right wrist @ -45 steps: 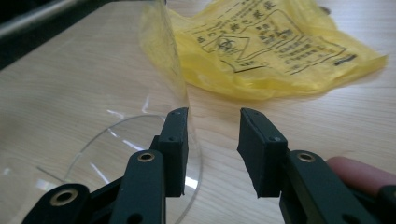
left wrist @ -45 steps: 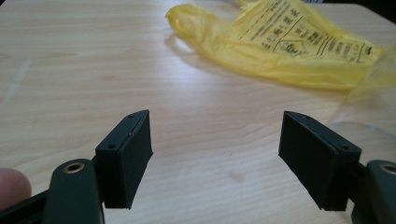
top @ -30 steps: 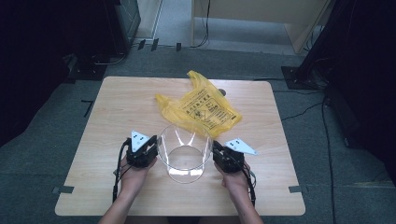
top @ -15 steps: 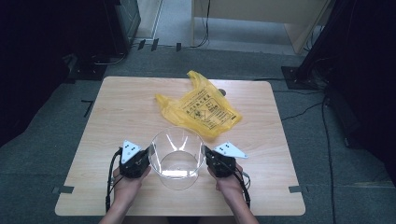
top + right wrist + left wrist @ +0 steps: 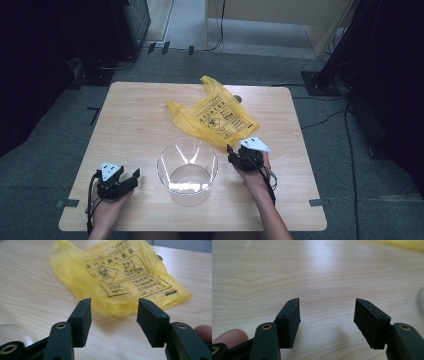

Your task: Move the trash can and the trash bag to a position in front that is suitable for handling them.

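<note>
Bright overhead light on table (image 5: pixel 125 115), dark surroundings, glare patches on wood, soft blur up close

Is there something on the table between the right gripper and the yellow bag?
No. In the right gripper view, bare table lies between the open right gripper and the yellow bag.

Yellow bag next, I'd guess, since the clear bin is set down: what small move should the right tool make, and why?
Probably ease the right tool forward onto the yellow bag's near edge. Its jaws, just opened with nothing between them, already face the bag, and the clear bin stands free on the table.
</note>
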Demonstrator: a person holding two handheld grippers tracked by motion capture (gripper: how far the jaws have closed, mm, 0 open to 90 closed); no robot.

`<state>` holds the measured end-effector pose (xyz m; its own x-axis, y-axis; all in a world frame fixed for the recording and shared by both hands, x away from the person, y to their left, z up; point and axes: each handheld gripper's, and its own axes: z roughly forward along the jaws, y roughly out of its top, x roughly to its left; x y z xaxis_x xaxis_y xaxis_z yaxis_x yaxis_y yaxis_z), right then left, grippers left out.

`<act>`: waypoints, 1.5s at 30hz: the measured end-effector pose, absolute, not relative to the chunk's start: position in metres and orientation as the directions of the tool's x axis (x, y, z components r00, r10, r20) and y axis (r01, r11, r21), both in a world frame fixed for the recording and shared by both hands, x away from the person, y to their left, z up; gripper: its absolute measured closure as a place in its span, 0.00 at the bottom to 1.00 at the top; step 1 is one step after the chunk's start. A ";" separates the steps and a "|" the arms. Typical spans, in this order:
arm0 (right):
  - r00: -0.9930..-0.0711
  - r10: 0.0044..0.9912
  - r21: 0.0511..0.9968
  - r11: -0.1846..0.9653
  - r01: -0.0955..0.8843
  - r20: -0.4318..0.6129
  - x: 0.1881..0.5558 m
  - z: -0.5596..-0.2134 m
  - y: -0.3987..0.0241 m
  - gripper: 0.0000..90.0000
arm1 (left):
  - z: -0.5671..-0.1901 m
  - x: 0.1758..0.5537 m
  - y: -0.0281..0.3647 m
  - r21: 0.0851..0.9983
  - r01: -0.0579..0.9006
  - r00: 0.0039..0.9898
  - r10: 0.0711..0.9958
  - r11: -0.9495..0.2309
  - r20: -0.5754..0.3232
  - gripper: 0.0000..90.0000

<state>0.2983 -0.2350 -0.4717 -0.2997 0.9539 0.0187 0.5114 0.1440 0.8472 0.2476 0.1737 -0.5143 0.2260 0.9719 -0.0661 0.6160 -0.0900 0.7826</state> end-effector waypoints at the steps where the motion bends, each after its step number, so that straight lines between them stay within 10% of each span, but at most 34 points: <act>1: -0.287 0.958 0.839 0.145 0.525 0.014 0.312 -0.478 -0.231 0.42 | -0.516 0.249 0.174 0.773 0.629 0.224 0.972 -0.088 -0.071 0.39; 6: -0.315 0.949 0.808 0.168 0.564 0.023 0.330 -0.487 -0.221 0.38 | -0.519 0.250 0.171 0.761 0.638 0.233 0.972 -0.120 -0.043 0.37; 11: -0.319 0.944 0.724 0.280 0.631 -0.087 0.342 -0.509 -0.209 0.96 | -0.519 0.250 0.171 0.760 0.639 0.239 0.970 -0.119 -0.049 0.36; 24: -0.423 0.906 0.761 0.290 0.581 -0.023 0.247 -0.516 -0.237 1.00 | -0.519 0.250 0.169 0.759 0.638 0.237 0.971 -0.132 -0.030 0.36; 34: -0.599 0.792 0.780 0.299 0.549 0.118 0.191 -0.482 -0.284 0.59 | -0.519 0.250 0.169 0.758 0.637 0.238 0.971 -0.139 -0.022 0.36; 45: -0.007 0.990 0.796 -0.108 0.596 0.140 0.240 -0.493 -0.357 0.42 | -0.519 0.250 0.170 0.760 0.637 0.241 0.970 -0.125 -0.043 0.36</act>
